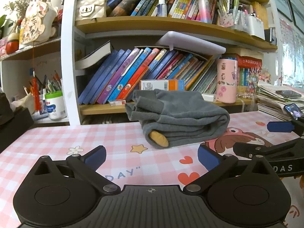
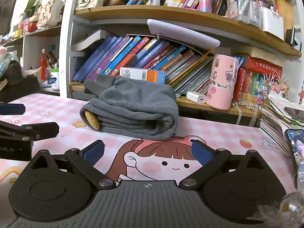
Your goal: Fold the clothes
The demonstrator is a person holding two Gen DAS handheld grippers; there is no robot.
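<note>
The folded grey garment (image 1: 180,117) lay on the desk (image 1: 57,142) at twelve o'clock. The left gripper (image 1: 151,158) and right gripper (image 2: 148,152) both had their jaws wide, holding nothing.

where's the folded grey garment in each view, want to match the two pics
Left wrist: grey garment sits centre, slightly right, on the pink mat, ahead of the open tongs.
Right wrist: grey garment sits centre-left, ahead of the open tongs.
Shared landmark: pink cup on the low shelf, right of the garment in both.

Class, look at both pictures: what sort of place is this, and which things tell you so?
Probably a child's study desk at home: crowded bookshelves, pen holders, and a pink cartoon desk mat bearing a folded grey garment.
</note>
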